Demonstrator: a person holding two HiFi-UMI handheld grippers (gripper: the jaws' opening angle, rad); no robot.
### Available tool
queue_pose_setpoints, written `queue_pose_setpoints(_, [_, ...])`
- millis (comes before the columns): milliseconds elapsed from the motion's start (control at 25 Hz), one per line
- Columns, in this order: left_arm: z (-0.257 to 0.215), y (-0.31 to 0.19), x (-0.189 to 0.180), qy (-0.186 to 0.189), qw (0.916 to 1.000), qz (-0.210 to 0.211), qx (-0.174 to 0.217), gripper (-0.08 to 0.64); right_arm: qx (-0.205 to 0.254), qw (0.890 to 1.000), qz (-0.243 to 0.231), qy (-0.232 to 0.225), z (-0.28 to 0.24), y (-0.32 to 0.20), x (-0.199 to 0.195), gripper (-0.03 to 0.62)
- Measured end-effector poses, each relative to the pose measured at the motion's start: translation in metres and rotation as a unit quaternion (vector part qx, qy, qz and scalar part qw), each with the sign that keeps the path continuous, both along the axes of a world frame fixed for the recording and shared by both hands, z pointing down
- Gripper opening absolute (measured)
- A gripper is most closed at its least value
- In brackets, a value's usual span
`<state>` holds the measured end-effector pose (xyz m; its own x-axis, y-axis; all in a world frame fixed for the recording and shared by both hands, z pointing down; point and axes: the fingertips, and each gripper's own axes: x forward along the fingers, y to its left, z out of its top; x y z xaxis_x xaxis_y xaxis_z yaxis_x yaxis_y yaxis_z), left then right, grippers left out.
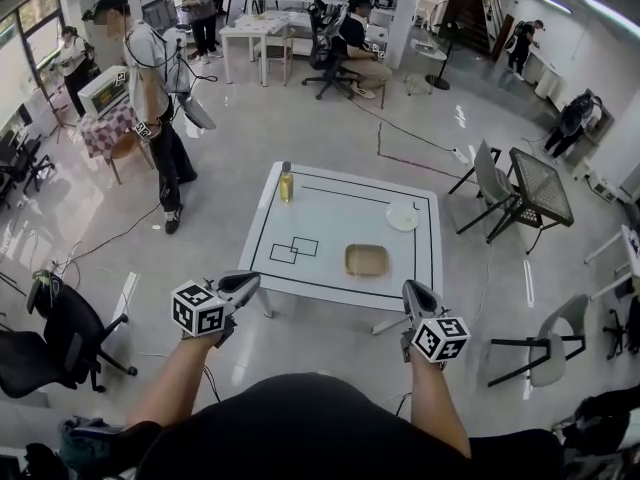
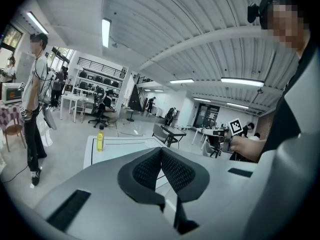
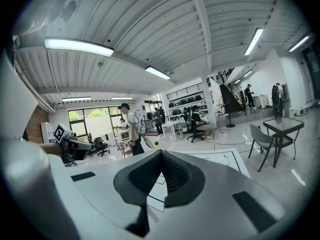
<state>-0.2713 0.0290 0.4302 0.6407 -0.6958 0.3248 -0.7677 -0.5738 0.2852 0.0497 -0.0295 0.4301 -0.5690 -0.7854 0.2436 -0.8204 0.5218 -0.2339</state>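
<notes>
Ahead of both jaw pairs, well apart from them, stands a white table (image 1: 340,218). Jaws of the left gripper (image 1: 248,282) are pressed together, nothing between them. Jaws of the right gripper (image 1: 413,291) are likewise closed and empty. Nearest beyond the tips lies a tan tray (image 1: 367,260). Farther beyond the left jaws stands 1 yellow bottle (image 1: 286,184), upright. Beyond the right jaws lies 1 white plate (image 1: 402,217).

Smooth matt white table (image 1: 330,268), glossy floor (image 1: 230,138), textured black rubbery pads (image 2: 150,170).
</notes>
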Motion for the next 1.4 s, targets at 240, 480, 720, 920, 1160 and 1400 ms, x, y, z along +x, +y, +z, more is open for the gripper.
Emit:
queue_pose_setpoints(240, [0.005, -0.026, 0.022, 0.001, 1.0000, -0.006, -0.007, 0.023, -0.001, 1.000, -0.005, -0.003, 0.004, -0.034, 0.021, 0.014])
queue_pose_setpoints(480, [0.005, -0.055, 0.050, -0.001, 0.9999, -0.008, -0.010, 0.023, -0.007, 1.000, -0.013, -0.003, 0.011, -0.063, 0.047, 0.014])
queue_pose_setpoints(720, [0.005, -0.088, 0.085, 0.005, 0.9999, -0.007, -0.008, 0.023, -0.014, 1.000, -0.014, -0.008, 0.020, -0.091, 0.080, 0.014])
queue_pose_setpoints(920, [0.006, -0.108, 0.114, 0.007, 1.0000, -0.002, -0.003, 0.023, -0.026, 0.999, -0.027, -0.007, 0.034, -0.105, 0.094, 0.014])
queue_pose_setpoints(1160, [0.013, -0.104, 0.127, 0.002, 0.9999, 0.003, -0.016, 0.023, -0.029, 0.999, -0.031, -0.009, 0.037, -0.111, 0.106, 0.014])
queue_pose_setpoints(1400, [0.021, -0.107, 0.123, 0.002, 0.9997, 0.005, -0.026, 0.023, -0.043, 0.999, -0.030, -0.007, 0.049, -0.117, 0.104, 0.014])
